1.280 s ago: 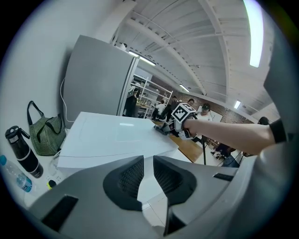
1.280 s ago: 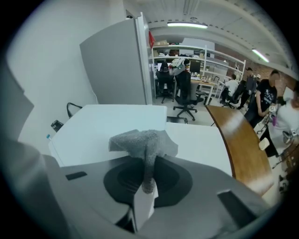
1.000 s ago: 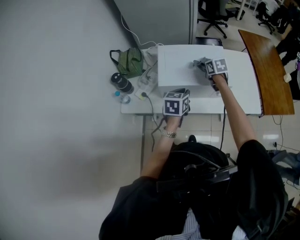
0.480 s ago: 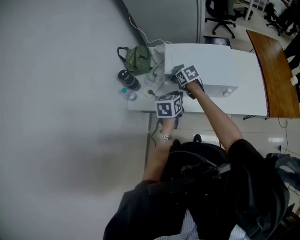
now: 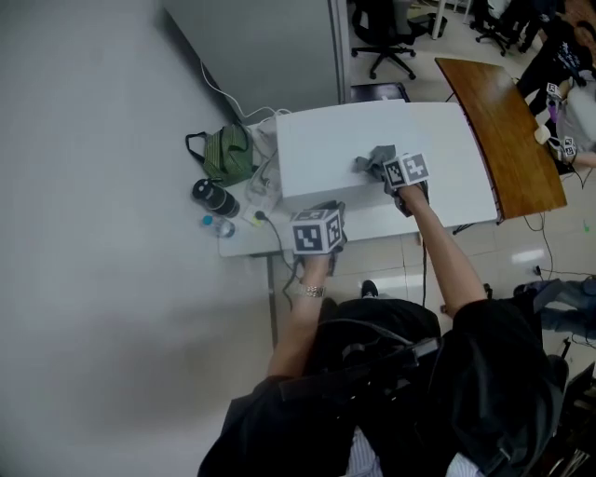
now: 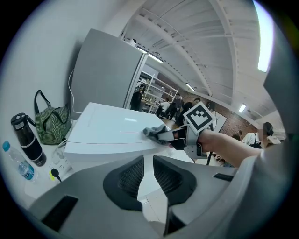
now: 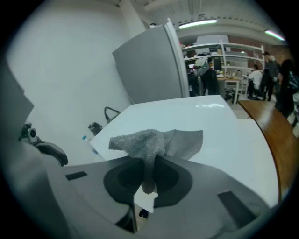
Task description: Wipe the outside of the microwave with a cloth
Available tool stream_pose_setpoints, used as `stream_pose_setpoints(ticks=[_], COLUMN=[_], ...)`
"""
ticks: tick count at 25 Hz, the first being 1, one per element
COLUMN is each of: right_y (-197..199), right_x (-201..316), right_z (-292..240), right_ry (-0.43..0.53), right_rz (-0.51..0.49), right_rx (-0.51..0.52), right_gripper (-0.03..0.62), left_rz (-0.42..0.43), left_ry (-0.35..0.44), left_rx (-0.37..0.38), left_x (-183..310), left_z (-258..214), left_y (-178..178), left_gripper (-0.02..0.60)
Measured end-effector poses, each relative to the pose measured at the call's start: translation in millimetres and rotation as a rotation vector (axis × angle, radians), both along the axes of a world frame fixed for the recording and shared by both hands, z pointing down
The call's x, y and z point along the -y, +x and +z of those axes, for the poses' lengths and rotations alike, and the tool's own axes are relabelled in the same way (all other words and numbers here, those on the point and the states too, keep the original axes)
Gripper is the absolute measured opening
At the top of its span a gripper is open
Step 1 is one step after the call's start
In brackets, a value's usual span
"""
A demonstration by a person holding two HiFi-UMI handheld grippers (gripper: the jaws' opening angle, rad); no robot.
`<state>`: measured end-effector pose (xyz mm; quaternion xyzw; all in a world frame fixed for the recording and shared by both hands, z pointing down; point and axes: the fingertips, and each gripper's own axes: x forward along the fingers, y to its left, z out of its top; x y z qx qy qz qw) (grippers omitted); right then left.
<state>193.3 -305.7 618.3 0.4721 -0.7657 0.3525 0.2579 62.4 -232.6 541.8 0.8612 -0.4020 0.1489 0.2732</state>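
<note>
The white microwave (image 5: pixel 372 126) stands on a white table (image 5: pixel 438 216); I see its flat top. A grey cloth (image 5: pixel 374 159) lies bunched on that top, right of the middle, and my right gripper (image 5: pixel 387 166) is shut on it. In the right gripper view the cloth (image 7: pixel 152 140) hangs pinched between the jaws of the right gripper (image 7: pixel 148 163), over the microwave top (image 7: pixel 219 126). My left gripper (image 5: pixel 321 207) sits at the microwave's front left corner, shut with nothing in it. The left gripper view shows the left gripper (image 6: pixel 145 163), the microwave (image 6: pixel 107 130) and the cloth (image 6: pixel 155 132).
Left of the microwave are a green striped bag (image 5: pixel 223 154), a black flask (image 5: pixel 213 197), a small water bottle (image 5: pixel 217 224) and cables. A wooden desk (image 5: pixel 503 130) lies to the right. A grey partition (image 5: pixel 270 47) and office chairs (image 5: pixel 382 28) stand behind.
My right gripper swept the cloth to the microwave top's left front corner, then back toward the right of the middle. The left gripper stayed at the front edge.
</note>
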Motion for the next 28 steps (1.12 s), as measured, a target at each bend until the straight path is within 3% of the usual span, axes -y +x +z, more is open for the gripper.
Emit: stream_pose_setpoints(ticks=[6,10,13,18,21,24,26,28], right_y=[139.6,172.2,123.6,-37.9,-133.2,-201.4,-225.5,-227.5], right_x=[-32.0,-51.1,-60.1,-60.8,-60.7,-61.9,-59.9,-52.2], right_z=[4.7,1.8,-30.5,-43.0,-29.6,-2.8,15.9,28.5], right_ry=[0.035,0.058,0.204,0.32,0.282,0.206,0.148,0.08], right_rz=[0.273,0.341,0.265,-0.046,-0.192,-0.288,-0.29,-0.206], right_rx=[0.019,-0.036,0.065,0.247,0.388,0.37,0.324,0.345], right_gripper=[0.028,0.029,0.029,0.029,0.029,0.029,0.029,0.029], left_rz=[0.048,0.055,0.018,-0.106,-0.196,-0.265,-0.297,-0.314], left_ry=[0.001,0.011,0.024,0.032,0.05,0.059,0.052,0.044], left_rx=[-0.001,-0.009,-0.033,-0.039,-0.036,-0.013,-0.004,0.002], left_x=[-0.5,-0.6,1.4,10.8,15.0,10.3,3.8,-1.7], left_z=[5.4,2.8,1.9,-2.6,-3.6,-4.2,-2.1,0.9], left_y=[18.1,16.7,3.9,-42.2,-78.0,-109.1,-124.7,-132.6], left_gripper=[0.066,0.066,0.067,0.066,0.066,0.066,0.066,0.066])
